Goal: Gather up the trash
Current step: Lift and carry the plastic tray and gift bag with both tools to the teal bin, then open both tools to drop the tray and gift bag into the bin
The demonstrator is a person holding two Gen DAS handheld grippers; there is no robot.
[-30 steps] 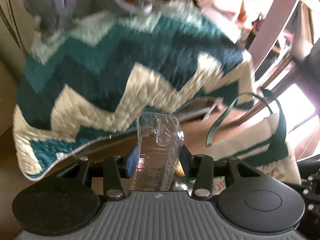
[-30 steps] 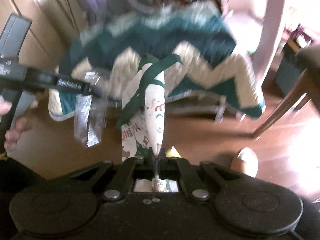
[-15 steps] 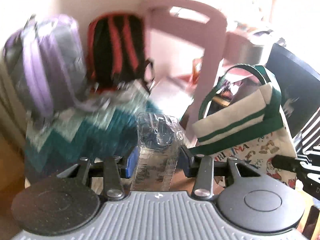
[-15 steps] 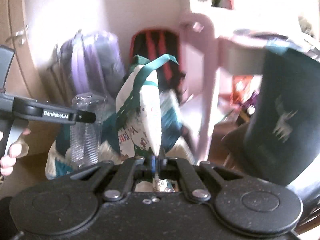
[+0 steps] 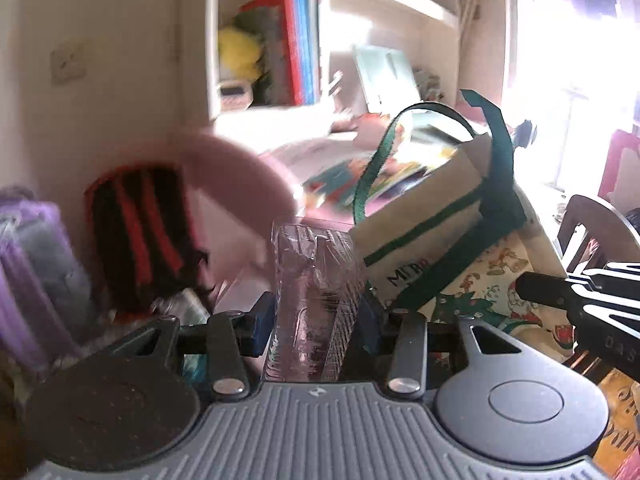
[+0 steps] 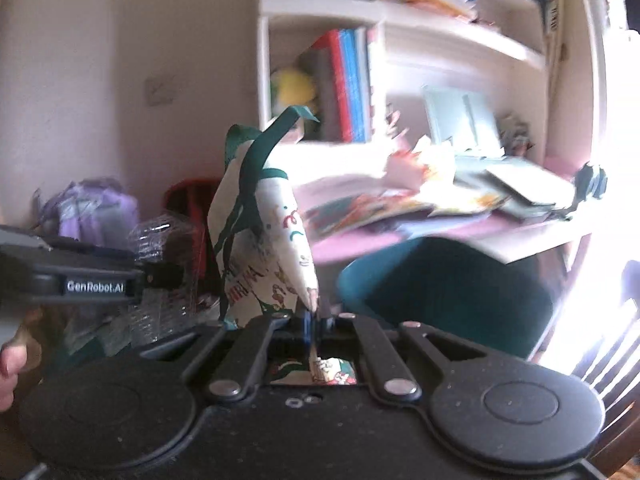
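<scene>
Clear ribbed plastic bottle [image 5: 314,304], crumpled, upright

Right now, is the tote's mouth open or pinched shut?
Cannot tell for the whole mouth. The right claw pinches the tote at one edge, its sides flat together there; no opening shows in either view.

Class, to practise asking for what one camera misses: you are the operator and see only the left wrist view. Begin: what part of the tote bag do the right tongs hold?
Observer: The right tongs are shut on a cloth edge of the tote bag, not on its green straps.
Operator: Does my bottle reach past the left tongs?
Observer: Yes. From the side, the clear plastic bottle shows above and below the left tongs.
Operator: Anything behind them?
Observer: A hand at the frame's left edge.
</scene>
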